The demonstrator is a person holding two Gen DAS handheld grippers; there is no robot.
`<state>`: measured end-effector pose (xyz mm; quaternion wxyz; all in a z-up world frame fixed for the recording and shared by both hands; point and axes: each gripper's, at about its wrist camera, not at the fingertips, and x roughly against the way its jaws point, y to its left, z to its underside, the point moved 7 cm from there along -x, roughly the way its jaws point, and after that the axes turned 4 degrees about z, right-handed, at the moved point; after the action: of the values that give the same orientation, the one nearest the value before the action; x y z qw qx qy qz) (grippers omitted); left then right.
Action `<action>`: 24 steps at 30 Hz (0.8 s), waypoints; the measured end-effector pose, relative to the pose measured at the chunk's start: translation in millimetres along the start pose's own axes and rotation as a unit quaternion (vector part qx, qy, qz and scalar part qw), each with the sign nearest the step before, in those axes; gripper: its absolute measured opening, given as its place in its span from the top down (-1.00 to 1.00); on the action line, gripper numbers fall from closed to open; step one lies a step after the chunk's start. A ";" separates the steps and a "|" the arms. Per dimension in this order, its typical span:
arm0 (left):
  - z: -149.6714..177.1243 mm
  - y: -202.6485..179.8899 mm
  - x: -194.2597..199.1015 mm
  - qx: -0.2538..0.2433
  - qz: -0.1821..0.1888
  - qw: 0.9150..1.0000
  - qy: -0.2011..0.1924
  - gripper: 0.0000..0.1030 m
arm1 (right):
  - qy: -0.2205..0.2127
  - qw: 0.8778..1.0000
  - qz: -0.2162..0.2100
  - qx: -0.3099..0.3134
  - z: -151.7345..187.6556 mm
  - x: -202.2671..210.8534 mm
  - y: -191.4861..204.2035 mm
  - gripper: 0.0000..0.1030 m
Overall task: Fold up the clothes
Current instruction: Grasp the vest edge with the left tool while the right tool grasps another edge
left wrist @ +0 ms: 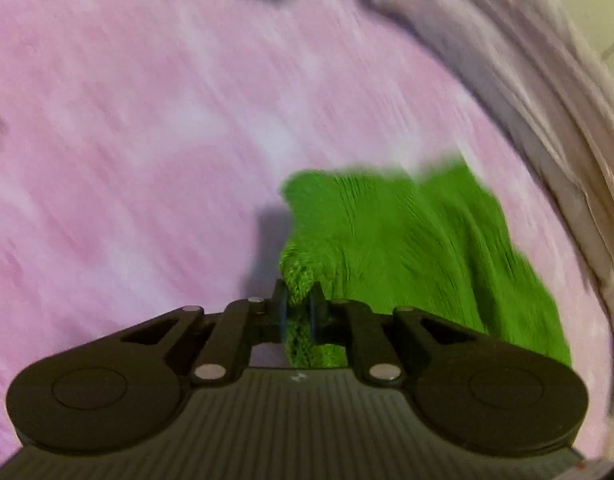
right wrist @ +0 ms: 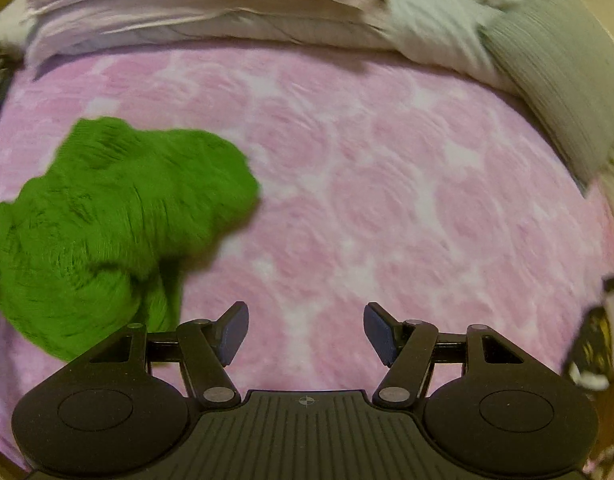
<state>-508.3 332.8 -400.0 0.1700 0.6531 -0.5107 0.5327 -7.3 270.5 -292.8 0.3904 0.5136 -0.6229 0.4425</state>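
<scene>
A bright green knitted garment (left wrist: 407,240) lies bunched on a pink patterned blanket (left wrist: 147,140). My left gripper (left wrist: 299,298) is shut on an edge of that green garment, which trails off to the right from the fingers. In the right wrist view the same green garment (right wrist: 119,216) sits crumpled at the left. My right gripper (right wrist: 306,322) stands open over bare pink blanket (right wrist: 387,200), to the right of the garment, with nothing between its fingers. Both views are blurred by motion.
A pile of white and pale folded bedding (right wrist: 195,4) runs along the far edge of the blanket, with a grey ribbed cushion (right wrist: 559,84) at the right. White bedding (left wrist: 527,80) also borders the right side in the left wrist view. A dark object (right wrist: 595,340) sits at the right edge.
</scene>
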 end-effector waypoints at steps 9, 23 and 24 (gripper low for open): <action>-108.1 48.8 27.2 -0.097 -0.067 0.991 -0.068 0.83 | -0.019 0.993 -0.105 0.053 -48.0 -25.1 91.8 -0.19; -100.4 95.2 -61.9 -0.030 -0.035 0.999 -0.011 0.63 | -0.067 0.954 -0.271 0.106 -185.2 -166.7 238.9 -0.18; -100.0 93.8 -60.6 -0.034 -0.041 0.998 -0.014 0.63 | -0.064 0.953 -0.278 0.104 -188.8 -173.5 248.2 -0.18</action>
<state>-634.7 399.3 -445.5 0.2072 0.6746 -0.5035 0.4985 -216.8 521.4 -436.0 0.4016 0.7318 -0.4292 0.3450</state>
